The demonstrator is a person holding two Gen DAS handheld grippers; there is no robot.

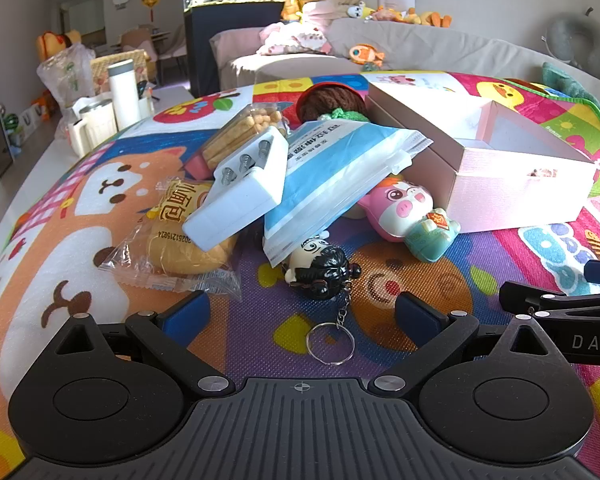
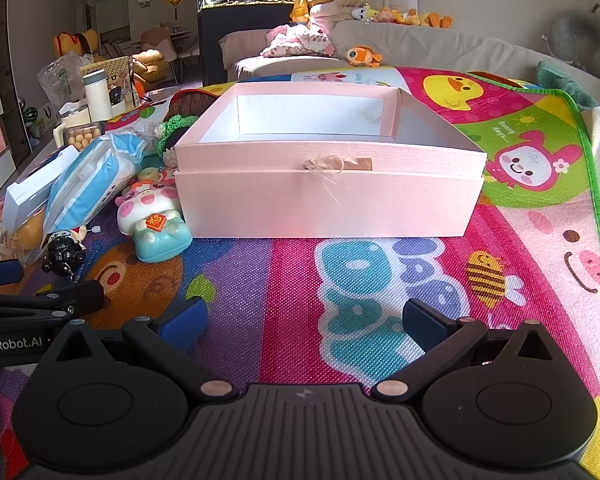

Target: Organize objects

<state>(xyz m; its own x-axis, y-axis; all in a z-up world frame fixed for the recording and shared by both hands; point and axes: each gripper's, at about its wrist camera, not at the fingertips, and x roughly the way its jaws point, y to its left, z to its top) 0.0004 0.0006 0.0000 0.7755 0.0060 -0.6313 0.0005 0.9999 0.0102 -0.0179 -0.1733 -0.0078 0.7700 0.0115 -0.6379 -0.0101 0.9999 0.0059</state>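
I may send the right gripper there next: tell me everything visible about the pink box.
The pale pink cardboard box sits open-topped and level on the colourful play mat, seemingly nested in its slightly narrower lid or base. Its inside is white and looks empty. A frayed string tuft and tan tab mark its near wall. The pink pig toy lies at its left corner.

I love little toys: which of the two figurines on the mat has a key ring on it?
The black-haired figurine, lying closest to the left gripper. A chain and metal ring trail from it. The pink pig figurine beside the pink box has none.
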